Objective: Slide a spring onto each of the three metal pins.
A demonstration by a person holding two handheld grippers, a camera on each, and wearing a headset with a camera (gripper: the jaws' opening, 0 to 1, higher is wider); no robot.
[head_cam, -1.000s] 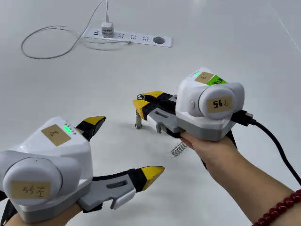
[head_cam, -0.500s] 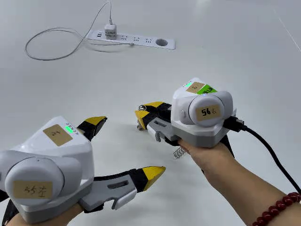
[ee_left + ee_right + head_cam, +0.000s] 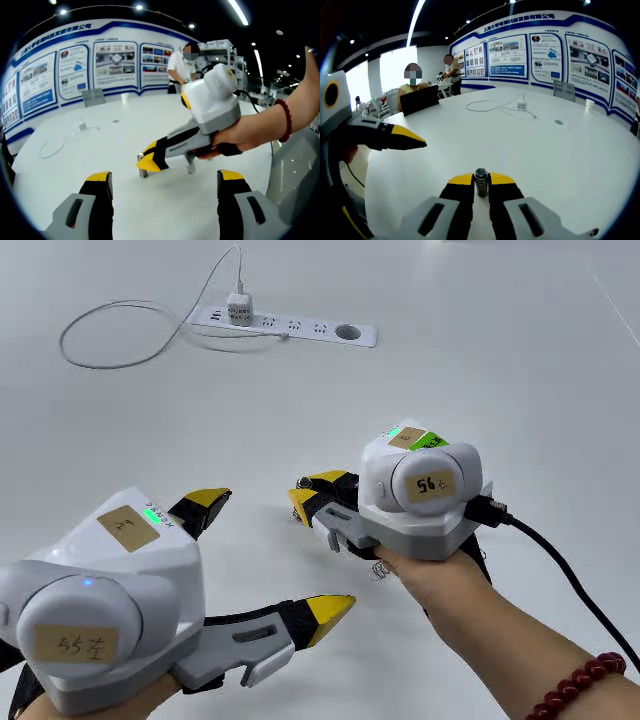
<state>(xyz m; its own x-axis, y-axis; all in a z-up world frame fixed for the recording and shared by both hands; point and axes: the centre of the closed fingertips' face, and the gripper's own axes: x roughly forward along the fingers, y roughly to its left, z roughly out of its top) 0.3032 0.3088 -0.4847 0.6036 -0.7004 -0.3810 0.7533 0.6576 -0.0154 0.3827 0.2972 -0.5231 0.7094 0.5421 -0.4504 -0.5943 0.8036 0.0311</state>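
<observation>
My right gripper (image 3: 312, 490) is near the middle of the white table (image 3: 500, 390), with its yellow tips pointing left. Its jaws are shut on a small coiled spring (image 3: 481, 184), held upright between the tips. In the left gripper view, the right gripper (image 3: 150, 157) has its tips just above a short metal pin (image 3: 142, 171) that stands on the table. A second pin (image 3: 190, 169) stands under its body. A loose spring (image 3: 378, 568) lies on the table beneath the right hand. My left gripper (image 3: 268, 553) hovers open at the near left, holding nothing.
A white power strip (image 3: 285, 325) with a plugged charger and a looping cable (image 3: 110, 335) lies at the far side of the table. People stand and sit beyond the table's far edge.
The right gripper has come down and slightly toward me with the spring, so the pin under its tips is now covered in the head view. The left gripper has stayed put.
</observation>
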